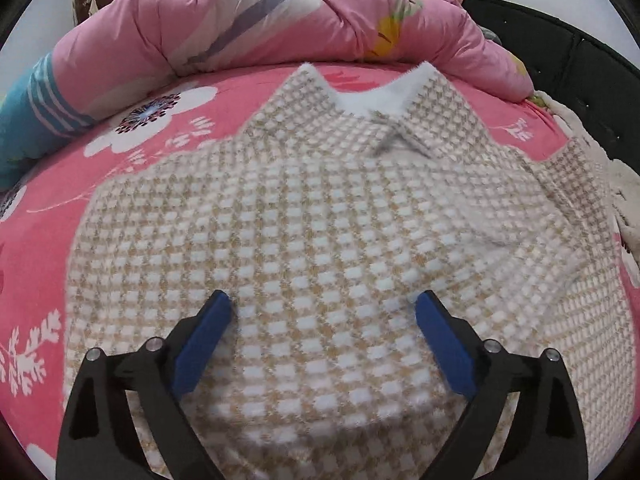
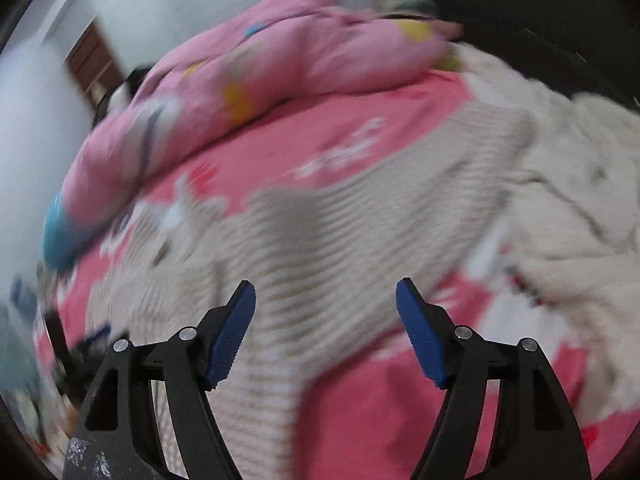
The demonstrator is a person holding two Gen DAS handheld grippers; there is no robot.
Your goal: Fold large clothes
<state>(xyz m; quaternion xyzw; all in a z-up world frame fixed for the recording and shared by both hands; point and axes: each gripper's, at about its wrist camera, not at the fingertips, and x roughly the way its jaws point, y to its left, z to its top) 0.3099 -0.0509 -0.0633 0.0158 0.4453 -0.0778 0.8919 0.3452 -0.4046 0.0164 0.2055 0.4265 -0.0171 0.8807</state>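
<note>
A large beige-and-white checked garment (image 1: 320, 220) with a fluffy white collar lies spread on the pink flowered bed sheet (image 1: 36, 240). My left gripper (image 1: 325, 300) hovers over its lower middle with its blue pads wide apart and nothing between them. In the blurred right wrist view the same garment (image 2: 340, 232) stretches across the sheet (image 2: 360, 400). My right gripper (image 2: 326, 286) stands open above the garment's near edge, holding nothing.
A bunched pink quilt (image 1: 260, 20) lies along the back of the bed, with a blue striped cloth (image 1: 36, 112) at its left end. A cream fluffy blanket (image 2: 580, 200) lies at the right. A dark headboard (image 1: 580, 60) rises behind.
</note>
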